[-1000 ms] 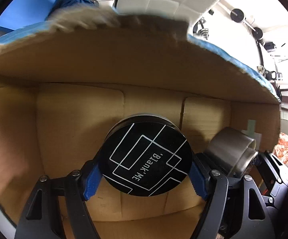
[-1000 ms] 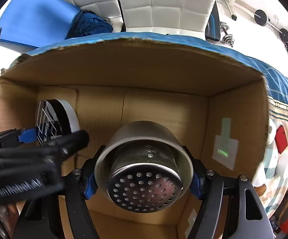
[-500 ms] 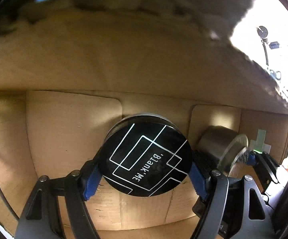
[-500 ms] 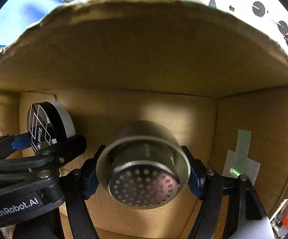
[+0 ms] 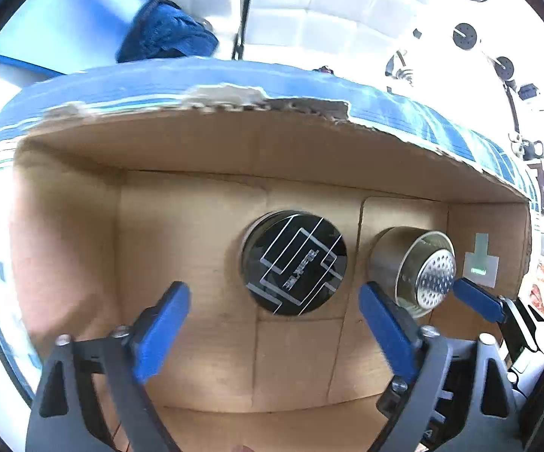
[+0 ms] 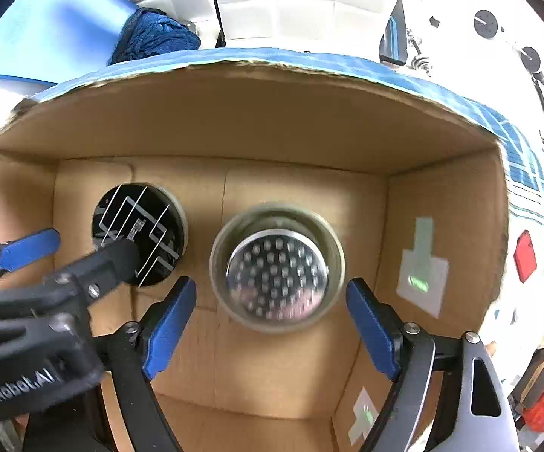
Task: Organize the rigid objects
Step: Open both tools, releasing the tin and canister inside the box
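A round black tin [image 5: 295,262] with white line art lies on the floor of a cardboard box [image 5: 181,233]; it also shows in the right wrist view [image 6: 138,234]. Beside it on the right lies a steel cup with a perforated base [image 5: 415,272], seen head-on in the right wrist view [image 6: 277,268]. My left gripper [image 5: 275,324] is open and empty, drawn back above the tin. My right gripper [image 6: 270,322] is open and empty, just in front of the steel cup. The left gripper's arm crosses the right wrist view at lower left.
The box [image 6: 456,203] has tall walls with a torn blue-edged rim. A taped patch [image 6: 420,267] sits on its right wall. Behind the box are a white tufted panel [image 6: 302,3], a dark blue cloth [image 6: 155,37] and dumbbells [image 6: 485,22].
Both grippers have opened and let go: the tin and the steel cup now lie on the box floor. Both grippers have pulled back up out of the box.
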A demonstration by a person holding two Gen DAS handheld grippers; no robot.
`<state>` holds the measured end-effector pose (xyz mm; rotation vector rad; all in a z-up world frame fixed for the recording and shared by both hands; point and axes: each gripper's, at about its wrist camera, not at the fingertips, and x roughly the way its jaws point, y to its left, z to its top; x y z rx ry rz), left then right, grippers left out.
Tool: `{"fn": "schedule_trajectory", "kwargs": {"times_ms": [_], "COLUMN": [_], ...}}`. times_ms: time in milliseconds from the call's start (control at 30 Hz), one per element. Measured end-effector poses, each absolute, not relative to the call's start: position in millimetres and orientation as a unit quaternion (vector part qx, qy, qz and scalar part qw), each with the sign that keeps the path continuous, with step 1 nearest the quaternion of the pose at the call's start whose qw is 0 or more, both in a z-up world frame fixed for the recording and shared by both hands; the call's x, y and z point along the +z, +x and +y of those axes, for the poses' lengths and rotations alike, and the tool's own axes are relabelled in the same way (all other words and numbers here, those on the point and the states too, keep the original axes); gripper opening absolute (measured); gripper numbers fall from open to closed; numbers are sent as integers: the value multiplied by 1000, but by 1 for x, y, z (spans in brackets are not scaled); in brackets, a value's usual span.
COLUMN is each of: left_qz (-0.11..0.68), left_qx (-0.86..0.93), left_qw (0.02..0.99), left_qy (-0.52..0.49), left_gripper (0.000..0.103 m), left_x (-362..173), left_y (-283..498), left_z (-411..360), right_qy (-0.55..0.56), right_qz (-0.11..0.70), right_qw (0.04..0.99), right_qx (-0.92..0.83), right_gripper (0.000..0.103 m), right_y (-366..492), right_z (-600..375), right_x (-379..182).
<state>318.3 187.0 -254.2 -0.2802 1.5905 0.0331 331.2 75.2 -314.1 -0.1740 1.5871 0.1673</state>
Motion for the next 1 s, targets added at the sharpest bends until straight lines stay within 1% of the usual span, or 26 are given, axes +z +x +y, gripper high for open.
{"fn": "schedule_trajectory", "kwargs": {"times_ms": [67,133,200,400,467,800,1000], "left_qz": [704,701,699,686,680,639,621], "left_qx": [20,20,20,28,32,56,64], "left_qw": [700,704,706,720,726,763,778], "left_qy": [-117,-115,-112,-105,-100,-76,-76], "left_gripper": [103,103,103,103,103,103,103], "left_x": [-243,-235,-227,-218,-207,-165,-142], "left_y": [308,297,290,251,238,192,162], "left_z": [186,188,190,195,196,190,181], "right_qy": [-71,-66,-64,-52,-53,-68,-53], "right_qz": [710,707,707,704,699,656,647], "right_qw": [697,699,699,702,707,748,755], "right_qx": [77,83,86,92,90,82,93], "right_gripper": [91,100,103,103,103,103,103], "right_y": [325,315,302,264,254,208,188], "right_z": [74,78,71,68,66,51,36], "right_x": [-307,-300,-293,-278,-271,-209,-186]}}
